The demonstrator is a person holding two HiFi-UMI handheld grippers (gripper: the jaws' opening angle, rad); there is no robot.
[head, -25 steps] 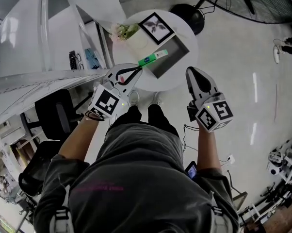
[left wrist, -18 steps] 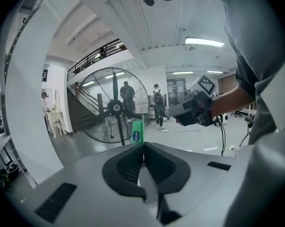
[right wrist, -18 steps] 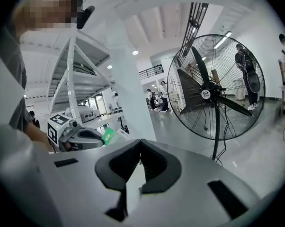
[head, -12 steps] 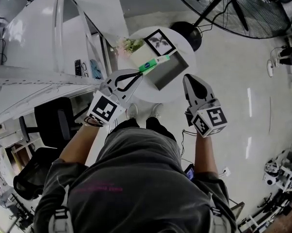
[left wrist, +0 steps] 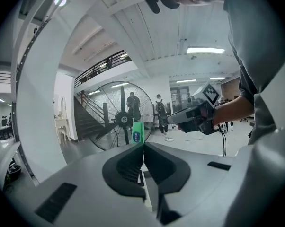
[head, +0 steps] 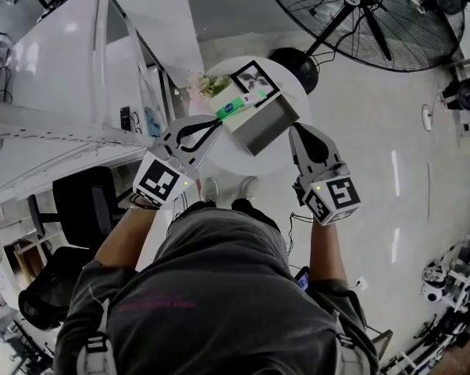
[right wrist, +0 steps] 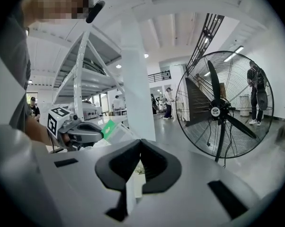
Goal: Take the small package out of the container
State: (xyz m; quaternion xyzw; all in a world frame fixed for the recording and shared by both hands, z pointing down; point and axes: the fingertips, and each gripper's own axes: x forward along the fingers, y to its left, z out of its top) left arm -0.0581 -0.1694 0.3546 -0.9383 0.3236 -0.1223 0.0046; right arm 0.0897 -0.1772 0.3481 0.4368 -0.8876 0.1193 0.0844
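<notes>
The left gripper (head: pixel 218 119) is held out, pinched on a pack (head: pixel 239 105); the right gripper (head: pixel 297 130) is held beside it, closed.

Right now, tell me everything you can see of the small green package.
The small package is a slim, flat green sachet with a blue oval label and a pale far end. The left gripper is shut on its near end, holding it in the air; in the head view it crosses the grey container's far corner. Nothing else touches it.

Workshop hall: big floor fan (right wrist: pixel 223 110), staircase (left wrist: pixel 91 122)
</notes>
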